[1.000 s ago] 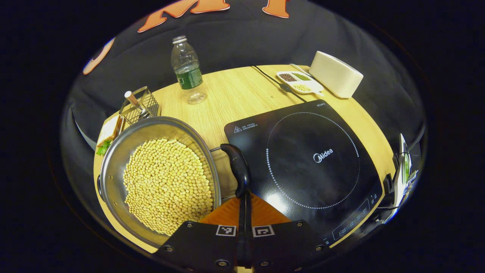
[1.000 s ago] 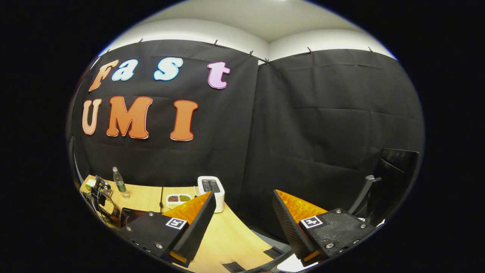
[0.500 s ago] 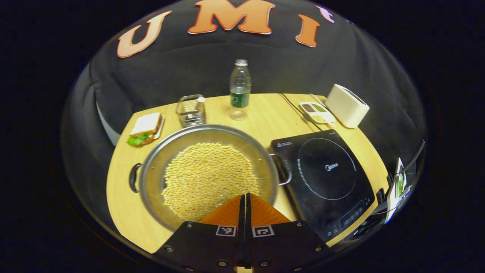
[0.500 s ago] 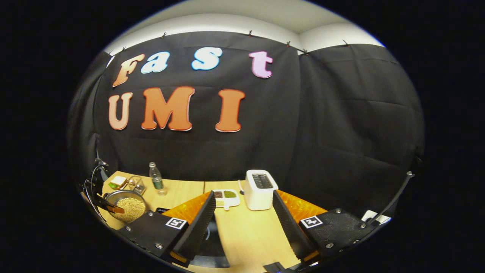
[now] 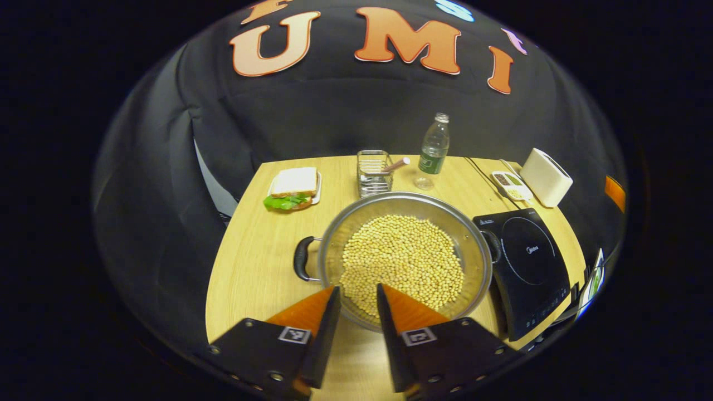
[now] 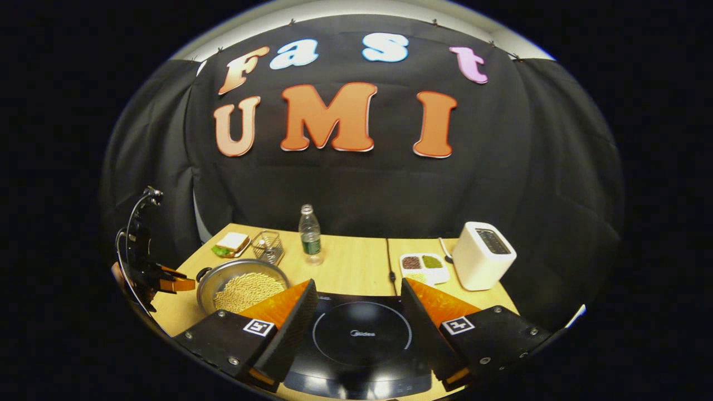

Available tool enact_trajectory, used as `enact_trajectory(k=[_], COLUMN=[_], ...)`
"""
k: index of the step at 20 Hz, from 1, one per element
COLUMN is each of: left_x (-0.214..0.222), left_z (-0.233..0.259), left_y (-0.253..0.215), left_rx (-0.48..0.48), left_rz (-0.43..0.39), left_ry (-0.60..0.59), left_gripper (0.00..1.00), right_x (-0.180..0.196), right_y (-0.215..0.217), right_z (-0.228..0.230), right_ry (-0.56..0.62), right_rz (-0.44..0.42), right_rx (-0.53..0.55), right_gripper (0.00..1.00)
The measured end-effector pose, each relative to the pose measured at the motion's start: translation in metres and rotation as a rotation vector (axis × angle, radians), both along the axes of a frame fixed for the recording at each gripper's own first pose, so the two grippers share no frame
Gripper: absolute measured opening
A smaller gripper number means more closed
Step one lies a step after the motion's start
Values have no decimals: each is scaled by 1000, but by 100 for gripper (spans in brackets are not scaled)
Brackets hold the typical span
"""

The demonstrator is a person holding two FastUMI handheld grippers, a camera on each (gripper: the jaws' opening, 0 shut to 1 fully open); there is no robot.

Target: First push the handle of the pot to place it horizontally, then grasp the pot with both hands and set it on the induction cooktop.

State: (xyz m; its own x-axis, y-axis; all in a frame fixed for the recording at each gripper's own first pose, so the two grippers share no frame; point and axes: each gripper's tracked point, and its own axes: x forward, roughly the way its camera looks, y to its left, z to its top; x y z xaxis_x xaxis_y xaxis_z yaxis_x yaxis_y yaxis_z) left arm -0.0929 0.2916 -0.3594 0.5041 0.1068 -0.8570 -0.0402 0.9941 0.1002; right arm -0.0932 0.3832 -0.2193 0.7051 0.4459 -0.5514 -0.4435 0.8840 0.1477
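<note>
A steel pot (image 5: 404, 262) full of yellow beans stands on the wooden table (image 5: 256, 267), just left of the black induction cooktop (image 5: 529, 262). Its two black handles point left (image 5: 301, 259) and right (image 5: 493, 245) in the left gripper view. My left gripper (image 5: 357, 288) is open, hovering at the pot's near rim and holding nothing. My right gripper (image 6: 359, 284) is open above the cooktop (image 6: 362, 334), empty. In the right gripper view the pot (image 6: 242, 284) lies to the left, with the left gripper (image 6: 177, 281) beside it.
At the back of the table stand a sandwich on a plate (image 5: 292, 186), a wire basket (image 5: 373, 172), a water bottle (image 5: 433, 150), a divided dish of grains (image 5: 509, 185) and a white toaster (image 5: 546, 177). A cable (image 6: 390, 259) runs back from the cooktop.
My left gripper went from shut to open and drew back and left from the pot's handle. My right gripper swung down and left, coming over the cooktop.
</note>
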Motion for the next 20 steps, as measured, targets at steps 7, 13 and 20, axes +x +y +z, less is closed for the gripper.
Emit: enact_trajectory(k=[7,13,20], left_x=[19,35,50], left_z=[-13,-43,-65], left_y=[36,54,64], left_rx=[-79,-83,-29], left_rz=[68,74,57], left_ry=[-3,45,67], left_gripper=[73,85,86], right_x=[-33,-37,-42], right_y=[85,120,141], right_z=[-60,-121,-177], right_ry=[176,345,504], right_rz=[119,119,110], right_rx=[-34,-77,-108], right_gripper=[94,94,92])
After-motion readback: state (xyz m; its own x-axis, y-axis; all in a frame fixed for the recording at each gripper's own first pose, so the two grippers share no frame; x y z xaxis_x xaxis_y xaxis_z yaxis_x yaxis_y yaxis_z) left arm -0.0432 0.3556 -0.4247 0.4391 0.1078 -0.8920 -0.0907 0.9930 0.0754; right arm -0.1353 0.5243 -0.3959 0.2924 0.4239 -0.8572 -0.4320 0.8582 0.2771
